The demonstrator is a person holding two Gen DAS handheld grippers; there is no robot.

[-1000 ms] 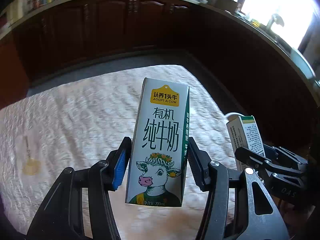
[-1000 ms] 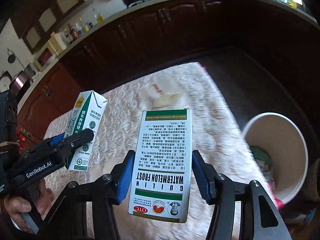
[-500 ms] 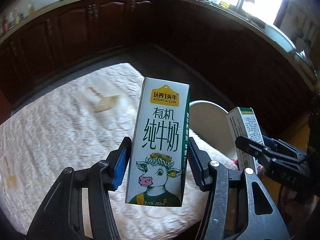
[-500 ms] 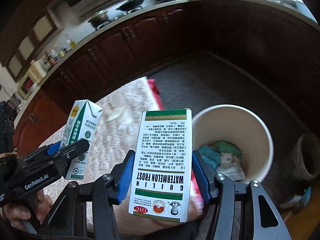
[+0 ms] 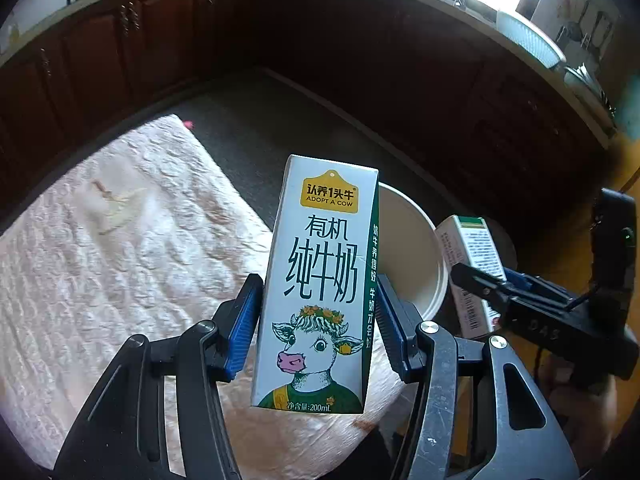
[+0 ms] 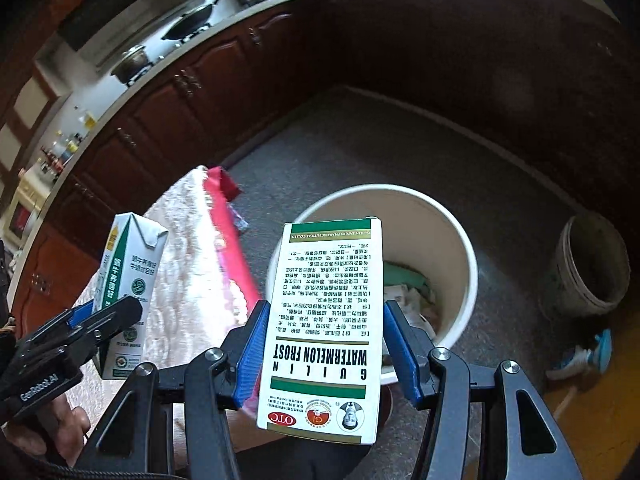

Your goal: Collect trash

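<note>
My left gripper point(image 5: 316, 324) is shut on a white and green milk carton point(image 5: 320, 280) with a cow drawing, held upright above the table's right edge. The carton also shows in the right wrist view point(image 6: 130, 280). My right gripper point(image 6: 324, 352) is shut on a white medicine box point(image 6: 326, 328) printed "Watermelon Frost", held above the near rim of a white trash bin point(image 6: 460, 240) on the floor. The bin holds some scraps. In the left wrist view the box point(image 5: 472, 264) and the bin point(image 5: 412, 248) sit to the right of the carton.
A table with a pale pink quilted cloth point(image 5: 120, 260) lies to the left, a red cloth point(image 6: 228, 232) hanging at its edge. A dirty grey bucket point(image 6: 592, 264) stands right of the bin. Dark wooden cabinets point(image 6: 200, 92) curve around the grey floor.
Both grippers have swung right, away from the table top and towards the bin. The bin now sits directly behind the medicine box. Both grips are unchanged.
</note>
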